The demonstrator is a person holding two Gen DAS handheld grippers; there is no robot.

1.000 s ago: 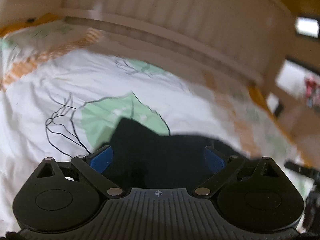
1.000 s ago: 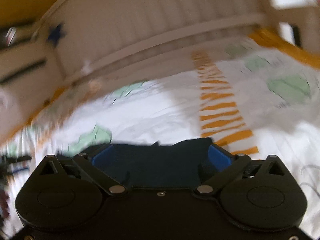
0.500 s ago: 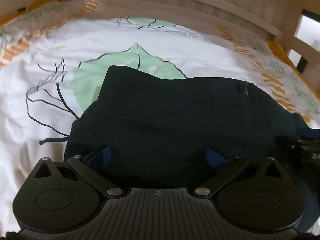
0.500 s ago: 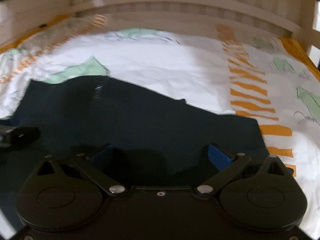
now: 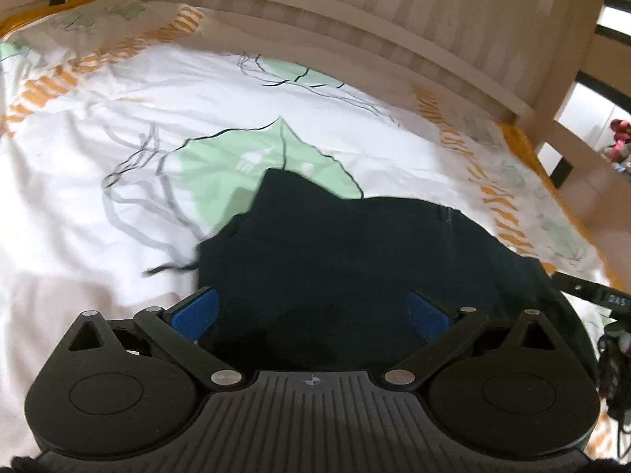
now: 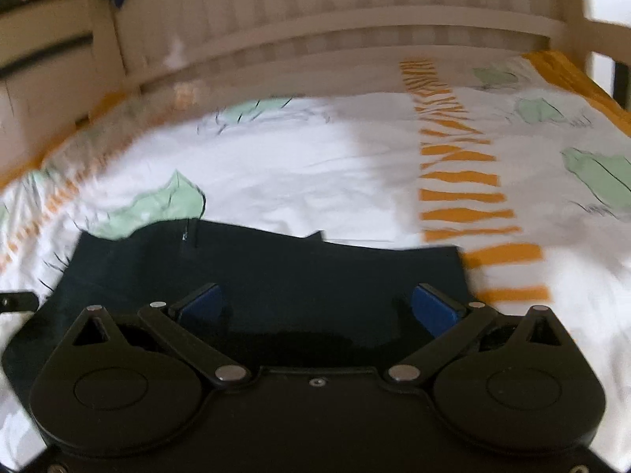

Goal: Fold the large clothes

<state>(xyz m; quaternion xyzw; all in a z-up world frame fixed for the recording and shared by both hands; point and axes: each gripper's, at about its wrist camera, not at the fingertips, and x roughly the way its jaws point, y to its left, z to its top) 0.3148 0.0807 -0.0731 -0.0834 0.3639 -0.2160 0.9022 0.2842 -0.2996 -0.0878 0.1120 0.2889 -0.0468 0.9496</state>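
Observation:
A dark navy garment lies folded on the bed sheet. In the left wrist view it fills the space under and between the blue fingers, and a thin drawstring trails off its left edge. My left gripper hovers over the garment's near part, jaws wide apart, holding nothing. In the right wrist view the same garment stretches from the left edge to just past the right finger. My right gripper stands open above it, its blue pads clear of the cloth.
The sheet is white with green leaves and orange stripes. A pale slatted wooden bed rail closes off the far side, with a post at the right. Part of the other gripper shows at the left view's right edge.
Both cameras have tipped back up and away from the garment since half a second ago, so less dark cloth and more sheet and rail show. Both grippers stay open.

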